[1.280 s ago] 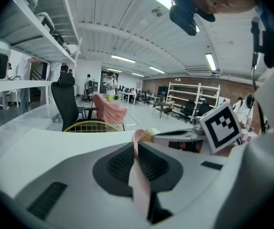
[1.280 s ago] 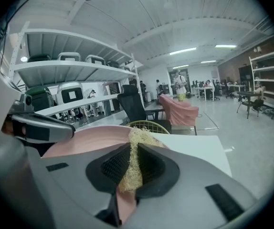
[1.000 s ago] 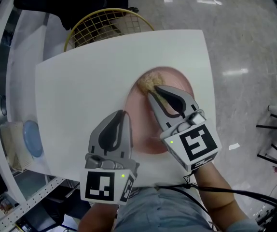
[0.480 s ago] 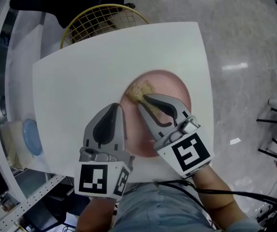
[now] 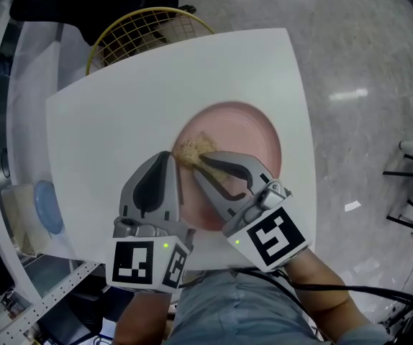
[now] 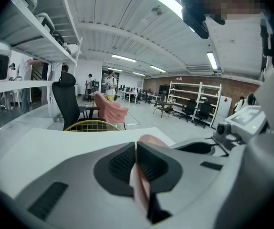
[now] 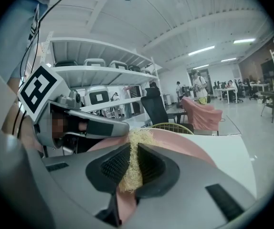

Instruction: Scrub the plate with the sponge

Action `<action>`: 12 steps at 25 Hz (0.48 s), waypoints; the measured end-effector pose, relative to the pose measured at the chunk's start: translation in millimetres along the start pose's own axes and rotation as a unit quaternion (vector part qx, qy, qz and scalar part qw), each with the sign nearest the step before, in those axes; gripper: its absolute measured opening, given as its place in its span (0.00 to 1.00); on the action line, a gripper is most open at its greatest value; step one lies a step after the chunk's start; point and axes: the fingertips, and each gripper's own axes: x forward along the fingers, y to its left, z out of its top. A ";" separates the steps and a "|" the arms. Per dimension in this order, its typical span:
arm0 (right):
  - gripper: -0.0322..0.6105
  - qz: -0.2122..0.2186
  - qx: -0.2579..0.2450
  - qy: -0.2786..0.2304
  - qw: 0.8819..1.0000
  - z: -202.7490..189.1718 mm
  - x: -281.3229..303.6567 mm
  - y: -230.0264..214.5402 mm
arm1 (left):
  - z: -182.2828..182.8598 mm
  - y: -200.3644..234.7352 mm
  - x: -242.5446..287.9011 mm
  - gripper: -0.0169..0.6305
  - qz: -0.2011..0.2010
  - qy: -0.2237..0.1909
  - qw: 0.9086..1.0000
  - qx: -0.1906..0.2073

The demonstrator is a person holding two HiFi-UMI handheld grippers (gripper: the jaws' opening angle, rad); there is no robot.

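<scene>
Head view: a pink plate point(image 5: 244, 144) lies on the white table point(image 5: 113, 113), toward its near right part. The left gripper point(image 5: 168, 159) lies over the plate's left rim, and its own grey body covers the spot where jaws and rim meet, so its grip cannot be read from here. The right gripper point(image 5: 201, 159) reaches in from the near right. Its tips are at a tan, fibrous sponge point(image 5: 194, 146) on the left part of the plate, just beside the left gripper's tip. A yellow wire basket point(image 5: 143, 33) stands beyond the table's far edge.

Left gripper view: this shows what the head view hides. The left gripper point(image 6: 136, 150) has its jaws nearly together, with a thin pink edge of the plate point(image 6: 142, 191) pinched between the pads. Past the tips only a small arc of the plate shows. The right gripper's body fills the right side, and the sponge is out of sight here. The table point(image 6: 36, 147) and the wire basket point(image 6: 93, 125) lie ahead.

Right gripper view: the right gripper point(image 7: 132, 150) is clamped narrowly on the sponge point(image 7: 138, 138), whose fibres bulge above and below the pads. The plate point(image 7: 184, 146) spreads behind it. Whether the sponge presses on the plate is hard to tell.
</scene>
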 end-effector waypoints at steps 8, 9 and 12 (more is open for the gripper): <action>0.13 0.031 0.008 0.009 0.999 -13.5 -9.4 22.8 | -0.8 1.3 -1.0 0.06 0.002 0.001 1.000 0.002; 0.13 0.035 0.009 0.011 0.999 -15.9 -10.8 25.6 | -1.0 1.6 -1.2 0.06 0.002 0.001 1.000 0.002; 0.13 0.048 0.014 0.019 0.999 -23.9 -16.4 34.1 | -1.7 1.9 -2.1 0.06 0.003 0.002 1.000 0.004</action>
